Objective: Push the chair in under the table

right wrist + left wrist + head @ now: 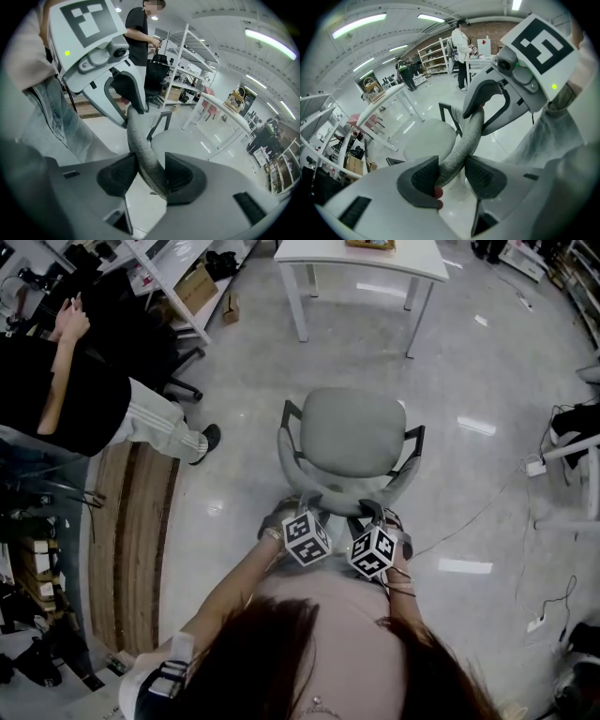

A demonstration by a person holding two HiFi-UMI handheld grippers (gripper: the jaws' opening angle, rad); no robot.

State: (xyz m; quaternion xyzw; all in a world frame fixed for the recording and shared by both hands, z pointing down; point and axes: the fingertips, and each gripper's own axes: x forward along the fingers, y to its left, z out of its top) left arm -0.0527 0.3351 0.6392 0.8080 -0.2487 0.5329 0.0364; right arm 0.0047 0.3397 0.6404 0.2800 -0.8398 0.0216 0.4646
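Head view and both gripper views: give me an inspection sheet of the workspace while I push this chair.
Surface: glossy grey floor, with a gap between chair and table.
Job's things: chair faces the white table and is not yet under it.
Clutter: cardboard box at upper left.
Grippers: left gripper and right gripper are both shut on the backrest.
Cables: power strip and a thin cable lie on the floor right of the chair.
Surroundings: seated person and a wooden strip at left.
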